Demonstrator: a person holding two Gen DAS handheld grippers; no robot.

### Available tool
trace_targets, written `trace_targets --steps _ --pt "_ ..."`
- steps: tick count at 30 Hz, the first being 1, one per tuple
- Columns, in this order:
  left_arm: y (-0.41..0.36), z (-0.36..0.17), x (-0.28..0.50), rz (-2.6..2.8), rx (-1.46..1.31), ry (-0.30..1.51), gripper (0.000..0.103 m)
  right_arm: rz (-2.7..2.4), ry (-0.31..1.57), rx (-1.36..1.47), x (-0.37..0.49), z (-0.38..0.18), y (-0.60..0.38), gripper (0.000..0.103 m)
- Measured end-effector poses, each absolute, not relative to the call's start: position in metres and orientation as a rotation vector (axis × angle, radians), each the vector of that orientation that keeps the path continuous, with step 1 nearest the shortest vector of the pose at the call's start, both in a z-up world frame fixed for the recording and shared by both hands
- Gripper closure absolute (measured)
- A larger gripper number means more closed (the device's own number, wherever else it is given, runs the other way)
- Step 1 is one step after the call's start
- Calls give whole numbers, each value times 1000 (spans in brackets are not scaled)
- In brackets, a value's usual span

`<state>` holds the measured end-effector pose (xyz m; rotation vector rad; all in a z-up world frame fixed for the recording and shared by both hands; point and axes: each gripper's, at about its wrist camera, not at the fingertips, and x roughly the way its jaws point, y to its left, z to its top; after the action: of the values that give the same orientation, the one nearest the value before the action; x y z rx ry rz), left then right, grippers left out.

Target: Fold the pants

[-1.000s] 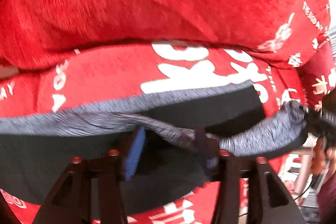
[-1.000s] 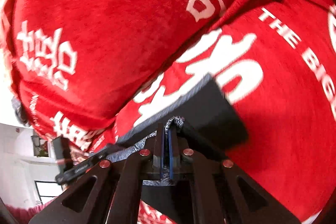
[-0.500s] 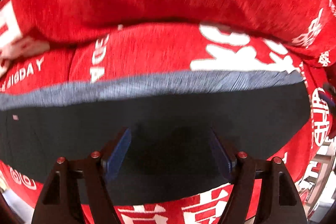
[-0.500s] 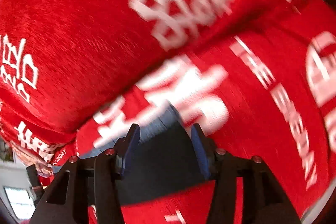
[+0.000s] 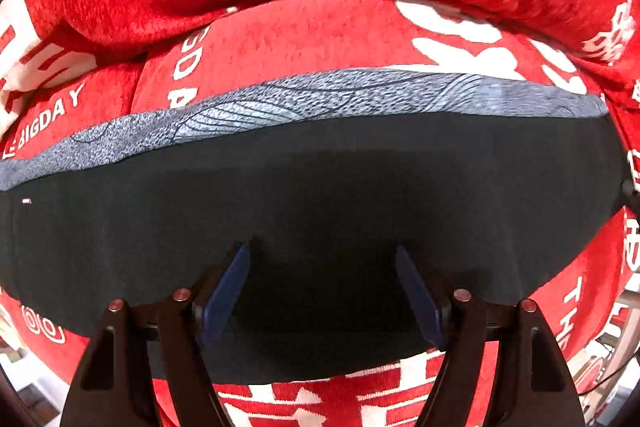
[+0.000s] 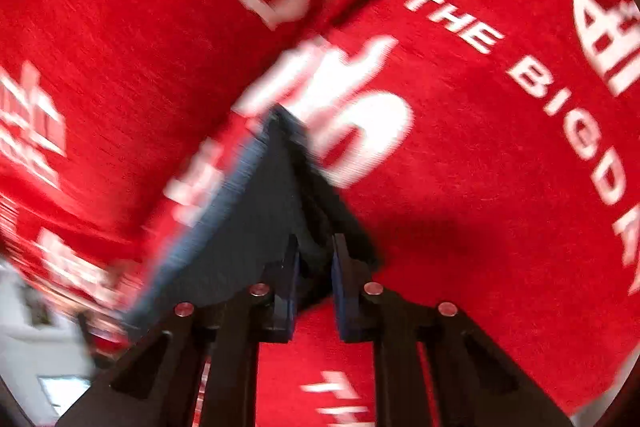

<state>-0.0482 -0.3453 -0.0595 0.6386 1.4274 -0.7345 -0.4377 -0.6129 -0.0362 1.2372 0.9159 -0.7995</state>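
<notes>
A red plush sofa point(image 5: 320, 39), printed with white lettering and large white characters, fills both views, its back cushion rising beyond a seat cushion. The black pants point(image 5: 320, 195) lie flat and folded on the seat, directly under and ahead of the left tool point(image 5: 322, 271), with a grey patterned inner waistband point(image 5: 320, 99) running along their far edge. The left tool points straight down over the black cloth with its blue pads point(image 5: 228, 287) standing wide apart, nothing pinched between them; its jaws have just been opening. In the blurred right wrist view, a corner of the pants point(image 6: 276, 195) points away from the right tool point(image 6: 314, 263), the cloth spreading toward the tool's left. The right tool's jaws have just been closing and now stand narrowly apart at the cloth's near edge; whether the pads press on the fabric I cannot tell.
</notes>
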Motion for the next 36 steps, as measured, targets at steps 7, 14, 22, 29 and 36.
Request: trace_targets --steps 7,14,22,29,36 --pt "-369 -32 -35 -764 624 1300 27 -905 921 986 -421 11 -604 76" --pt "-408 -69 -13 -669 638 1290 27 -698 1068 844 -312 -37 -623 76" --pt "-369 -74 48 -508 580 1289 15 -920 1071 832 -325 -54 -651 80" --pt "-277 -39 79 -451 598 1264 15 -681 1011 1012 -309 -18 -584 63" --pt "-170 -34 107 -403 591 1248 15 -181 1006 1286 -229 -44 -422 62"
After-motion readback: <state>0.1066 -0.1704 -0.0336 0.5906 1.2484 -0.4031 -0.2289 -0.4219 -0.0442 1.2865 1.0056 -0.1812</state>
